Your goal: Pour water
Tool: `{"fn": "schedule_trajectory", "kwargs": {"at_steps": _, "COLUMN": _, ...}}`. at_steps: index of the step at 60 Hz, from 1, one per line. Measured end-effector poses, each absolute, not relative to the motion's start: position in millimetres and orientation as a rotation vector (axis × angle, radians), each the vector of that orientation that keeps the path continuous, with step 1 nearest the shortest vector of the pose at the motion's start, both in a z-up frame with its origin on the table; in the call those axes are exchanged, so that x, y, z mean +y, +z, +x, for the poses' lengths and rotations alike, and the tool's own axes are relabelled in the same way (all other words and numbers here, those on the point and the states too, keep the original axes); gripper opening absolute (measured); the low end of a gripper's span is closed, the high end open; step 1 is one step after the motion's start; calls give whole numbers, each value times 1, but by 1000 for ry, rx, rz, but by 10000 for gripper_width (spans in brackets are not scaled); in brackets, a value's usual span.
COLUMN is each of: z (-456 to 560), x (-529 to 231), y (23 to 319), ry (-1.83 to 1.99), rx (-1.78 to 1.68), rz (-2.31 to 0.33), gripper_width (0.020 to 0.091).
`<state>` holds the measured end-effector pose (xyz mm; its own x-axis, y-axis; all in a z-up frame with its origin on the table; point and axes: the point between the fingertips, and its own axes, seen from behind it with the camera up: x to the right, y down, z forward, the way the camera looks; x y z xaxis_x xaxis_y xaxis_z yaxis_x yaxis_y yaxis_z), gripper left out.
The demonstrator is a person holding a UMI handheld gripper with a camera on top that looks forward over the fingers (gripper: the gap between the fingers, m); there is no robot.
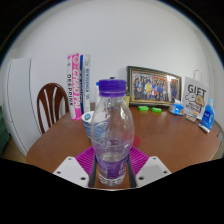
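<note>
Centrally, the gripper (111, 172) is clenched on one clear plastic water bottle (111, 135), its two fingers pressing the lower body from either side. Only the purple pads (82, 160) and pale finger ends show; the rest of the gripper is cut off below. The bottle stands upright between the fingers, with a purple cap (111, 88) and a purple label band near its base; the print on that label cannot be read. The bottle's underside is hidden, so contact with the table (170, 135) cannot be confirmed.

Beyond the bottle, the round brown table carries several items. Behind and left of the bottle stand three upright books (79, 86); one pink spine bears lettering too small to read. A pale object just behind the bottle's shoulder is mostly hidden. Right of the bottle stands one framed photograph (153, 87) showing a group of people. Further right is a white card (195, 100) reading "GIFT", with small blue items (207, 116) beside it, not identifiable. One wooden chair (50, 103) stands at the left, partly cut off by the table.
</note>
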<state>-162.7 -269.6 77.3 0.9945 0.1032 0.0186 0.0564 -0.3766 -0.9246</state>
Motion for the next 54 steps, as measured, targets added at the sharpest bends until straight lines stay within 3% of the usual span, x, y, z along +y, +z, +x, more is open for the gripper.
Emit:
{"fn": "schedule_trajectory", "kwargs": {"at_steps": 7, "z": -154, "x": -269, "y": 82, "ry": 23, "rx": -94, "rz": -1964, "gripper_width": 373}}
{"fn": "schedule_trajectory", "kwargs": {"at_steps": 33, "z": -71, "x": -195, "y": 191, "ry": -611, "rx": -450, "rz": -1867, "gripper_width": 368}}
{"fn": "schedule_trajectory", "kwargs": {"at_steps": 54, "z": -55, "x": -122, "y": 207, "ry": -1349, "rx": -1143, "rz": -1581, "gripper_width": 367}}
